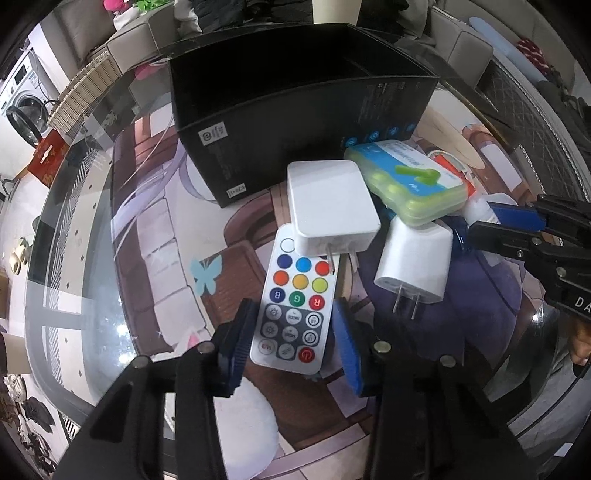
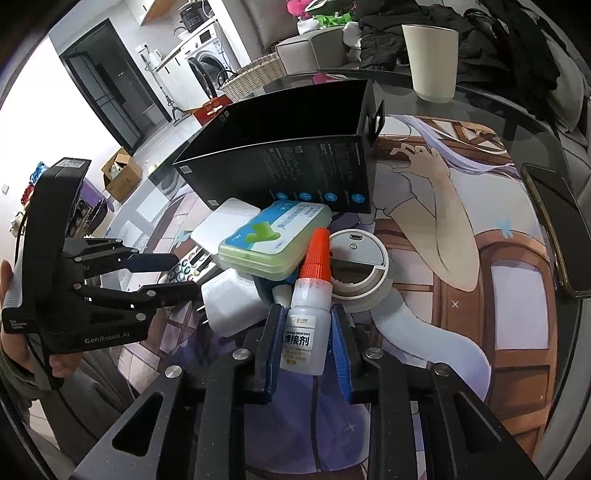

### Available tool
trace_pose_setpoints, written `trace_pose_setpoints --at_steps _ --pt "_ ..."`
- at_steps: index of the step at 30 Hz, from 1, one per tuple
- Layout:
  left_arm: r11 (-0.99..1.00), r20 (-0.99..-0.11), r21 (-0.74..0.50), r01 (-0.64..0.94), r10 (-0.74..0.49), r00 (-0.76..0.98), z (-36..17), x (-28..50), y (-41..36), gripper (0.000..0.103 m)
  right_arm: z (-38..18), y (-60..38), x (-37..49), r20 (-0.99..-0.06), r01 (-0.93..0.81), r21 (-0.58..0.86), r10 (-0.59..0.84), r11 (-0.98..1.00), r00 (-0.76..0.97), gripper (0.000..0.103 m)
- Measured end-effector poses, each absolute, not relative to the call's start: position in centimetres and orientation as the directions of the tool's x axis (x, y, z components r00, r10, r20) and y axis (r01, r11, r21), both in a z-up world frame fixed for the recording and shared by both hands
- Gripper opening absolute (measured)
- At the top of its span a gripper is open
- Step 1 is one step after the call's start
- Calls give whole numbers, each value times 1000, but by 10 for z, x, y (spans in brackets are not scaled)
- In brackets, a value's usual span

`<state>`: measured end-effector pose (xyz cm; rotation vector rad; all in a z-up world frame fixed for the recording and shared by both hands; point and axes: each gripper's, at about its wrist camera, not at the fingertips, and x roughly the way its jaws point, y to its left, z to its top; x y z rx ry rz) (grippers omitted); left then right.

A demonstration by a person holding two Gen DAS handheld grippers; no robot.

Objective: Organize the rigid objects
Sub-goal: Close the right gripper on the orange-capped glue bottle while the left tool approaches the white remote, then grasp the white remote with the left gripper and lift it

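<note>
Plastic glue bottle (image 2: 303, 332): light, slick, I'd grip body | right gripper (image 2: 306, 354) jaws released | left gripper (image 1: 295, 350) jaws parted astride remote (image 1: 293, 306)

a round glass table (image 2: 476, 96) carries a printed mat (image 2: 491, 236) showing an anime figure. far left stands a washing machine (image 2: 207, 62) under a counter, with a dark door (image 2: 107, 81) beside it. a cardboard box (image 2: 120, 173) sits on the pale floor. grey sofa cushions (image 1: 129, 37) lie behind the table, dark clothes (image 2: 436, 33) piled there.
</note>
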<state>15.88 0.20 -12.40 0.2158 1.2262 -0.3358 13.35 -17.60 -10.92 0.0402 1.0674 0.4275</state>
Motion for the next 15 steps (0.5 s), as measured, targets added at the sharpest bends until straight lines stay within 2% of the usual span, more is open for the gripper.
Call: trace_pose_setpoints --at_steps 15 --pt "939 -920 22 343 -116 375 -107 145 6 39 -96 -179 126 -815 -318 204 341 926 469 21"
